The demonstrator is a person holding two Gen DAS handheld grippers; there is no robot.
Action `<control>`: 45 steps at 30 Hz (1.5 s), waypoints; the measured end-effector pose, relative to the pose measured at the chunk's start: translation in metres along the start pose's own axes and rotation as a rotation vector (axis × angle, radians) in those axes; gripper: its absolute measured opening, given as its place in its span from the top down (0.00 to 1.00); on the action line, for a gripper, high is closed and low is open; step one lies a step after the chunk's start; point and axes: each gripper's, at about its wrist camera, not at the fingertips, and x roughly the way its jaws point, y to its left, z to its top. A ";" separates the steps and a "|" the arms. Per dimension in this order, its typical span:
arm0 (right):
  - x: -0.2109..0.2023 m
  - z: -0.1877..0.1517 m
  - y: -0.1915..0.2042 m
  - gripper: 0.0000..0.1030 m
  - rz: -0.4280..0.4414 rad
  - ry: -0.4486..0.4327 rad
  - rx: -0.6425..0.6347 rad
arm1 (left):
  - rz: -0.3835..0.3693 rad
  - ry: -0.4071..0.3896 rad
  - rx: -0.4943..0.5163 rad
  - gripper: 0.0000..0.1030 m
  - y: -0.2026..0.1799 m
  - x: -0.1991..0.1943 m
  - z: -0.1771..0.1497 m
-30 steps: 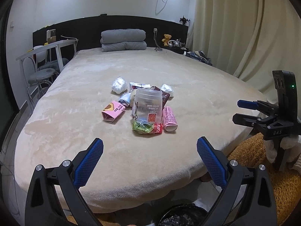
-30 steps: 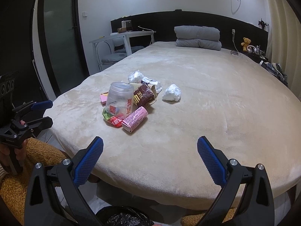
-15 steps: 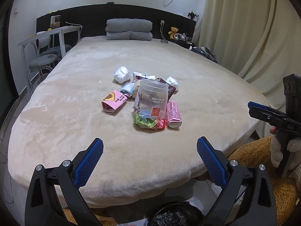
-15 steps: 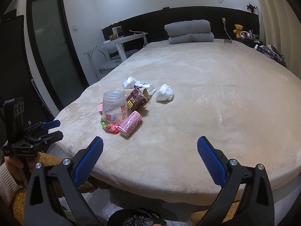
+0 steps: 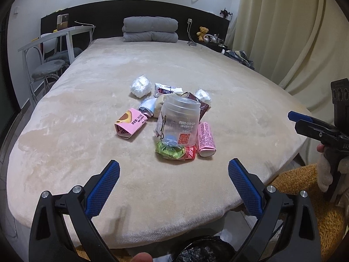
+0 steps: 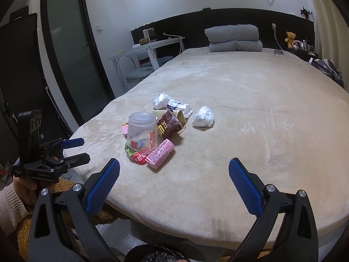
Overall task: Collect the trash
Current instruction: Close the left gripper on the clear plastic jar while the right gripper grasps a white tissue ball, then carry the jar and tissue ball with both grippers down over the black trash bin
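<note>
My left claw [image 5: 173,182] hangs over the near edge of the bed [image 5: 87,100] with its blue pads spread wide and nothing between them. Starting at the left of the trash heap in my left view, a pink carton [image 5: 130,126] lies flat, its long axis running from near-left to far-right. Behind it to the right sits a white crumpled wad [image 5: 141,86], then a white wrapper [image 5: 168,90]. In the middle a clear plastic jar [image 5: 178,121] stands mouth-down, printing upside down, resting on a green and red wrapper [image 5: 175,151]. A brown packet [image 6: 169,125] leans just behind the jar. Touching the jar's right side, a pink tube [image 5: 206,139] lies flat, its long axis pointing away from me and an open end facing me. A second white wad [image 6: 203,116] lies a little apart at the far right. My right claw [image 6: 173,182] is released too, pads wide, empty, over the bed's near edge, right of the heap. Below both claws I see the rim of a black-lined bin [image 5: 201,250] on the floor
</note>
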 end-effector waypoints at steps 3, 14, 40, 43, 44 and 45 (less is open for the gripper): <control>0.009 0.013 -0.007 0.04 0.004 0.006 -0.013 | -0.003 0.004 0.039 0.06 -0.006 0.012 0.012; 0.075 0.054 -0.042 0.04 -0.010 0.084 -0.038 | 0.023 0.067 0.104 0.06 -0.011 0.074 0.044; 0.220 0.087 -0.081 0.47 0.002 0.302 -0.035 | -0.052 0.168 0.125 0.31 0.005 0.126 0.058; 0.217 0.088 -0.080 0.52 0.009 0.289 -0.031 | -0.051 0.162 0.125 0.31 0.005 0.125 0.059; 0.216 0.088 -0.080 0.52 0.009 0.284 -0.026 | -0.051 0.158 0.125 0.31 0.005 0.124 0.059; 0.215 0.088 -0.080 0.53 0.003 0.279 -0.021 | -0.051 0.155 0.125 0.32 0.005 0.123 0.059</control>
